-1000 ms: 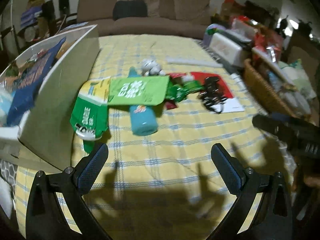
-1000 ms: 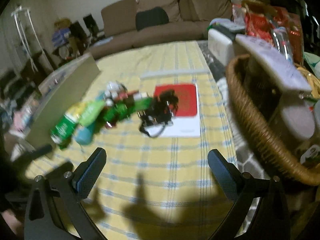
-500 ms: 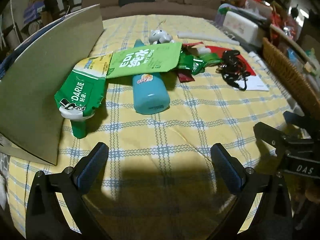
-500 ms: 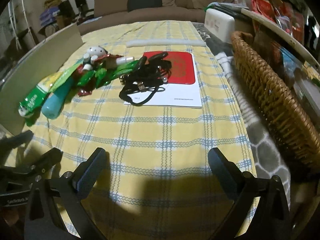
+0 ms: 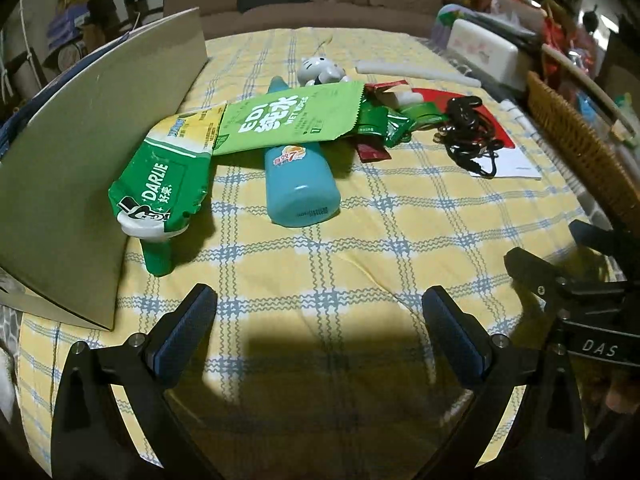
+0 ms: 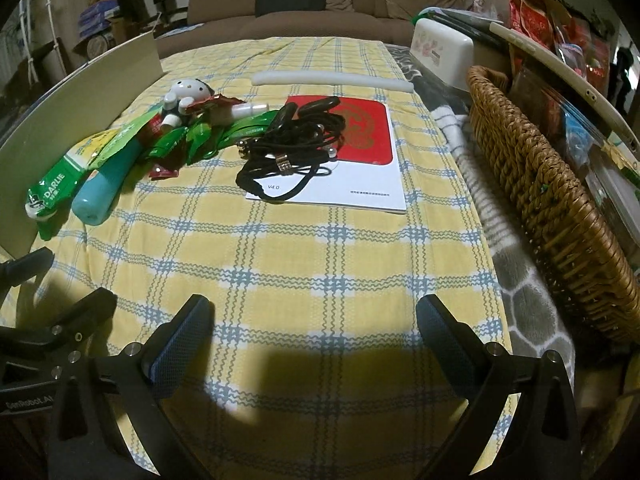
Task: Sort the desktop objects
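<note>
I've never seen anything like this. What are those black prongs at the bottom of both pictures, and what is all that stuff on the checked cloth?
There is no robot here: a person holds a two-fingered tool in each hand, with a camera looking along its fingers. One picture comes from the left hand-held gripper, the other from the right hand-held gripper. The prongs are their fingers; both are open and hold nothing.

On the yellow checked cloth lie things to be sorted: a green Darlie toothpaste tube, a green wet wipes pack lying across a teal bottle, a small white cat toy, a black cable bundle on a red and white booklet. A wicker basket stands to the right.
</note>
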`<state>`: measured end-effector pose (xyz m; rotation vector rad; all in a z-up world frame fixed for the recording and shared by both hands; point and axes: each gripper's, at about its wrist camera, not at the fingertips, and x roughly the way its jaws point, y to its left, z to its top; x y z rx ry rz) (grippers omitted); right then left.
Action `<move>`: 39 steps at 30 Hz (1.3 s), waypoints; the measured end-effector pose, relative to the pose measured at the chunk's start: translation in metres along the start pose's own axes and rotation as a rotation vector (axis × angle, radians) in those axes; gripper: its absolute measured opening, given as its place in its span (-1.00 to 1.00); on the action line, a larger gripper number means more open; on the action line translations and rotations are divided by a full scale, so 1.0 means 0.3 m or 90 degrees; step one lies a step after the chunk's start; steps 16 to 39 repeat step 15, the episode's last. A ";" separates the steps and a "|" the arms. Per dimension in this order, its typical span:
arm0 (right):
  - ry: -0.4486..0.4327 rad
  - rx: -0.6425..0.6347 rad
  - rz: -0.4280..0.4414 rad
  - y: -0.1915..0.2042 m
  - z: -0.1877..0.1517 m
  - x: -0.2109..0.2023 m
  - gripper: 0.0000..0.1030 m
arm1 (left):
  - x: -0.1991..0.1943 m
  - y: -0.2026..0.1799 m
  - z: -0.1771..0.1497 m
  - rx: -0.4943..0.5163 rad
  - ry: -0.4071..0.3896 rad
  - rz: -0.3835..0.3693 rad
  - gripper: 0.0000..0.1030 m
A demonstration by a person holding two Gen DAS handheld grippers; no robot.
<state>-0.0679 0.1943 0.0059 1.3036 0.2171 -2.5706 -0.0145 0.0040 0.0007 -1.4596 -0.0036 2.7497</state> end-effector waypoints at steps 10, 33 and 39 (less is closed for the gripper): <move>0.000 0.000 0.000 -0.001 0.000 -0.001 1.00 | -0.002 0.004 0.002 0.000 0.000 -0.001 1.00; 0.000 0.000 0.000 0.000 0.000 0.000 1.00 | -0.003 0.005 0.000 0.000 -0.001 0.001 1.00; 0.000 0.000 0.000 0.000 0.000 0.000 1.00 | -0.003 0.005 0.000 0.000 -0.001 0.001 1.00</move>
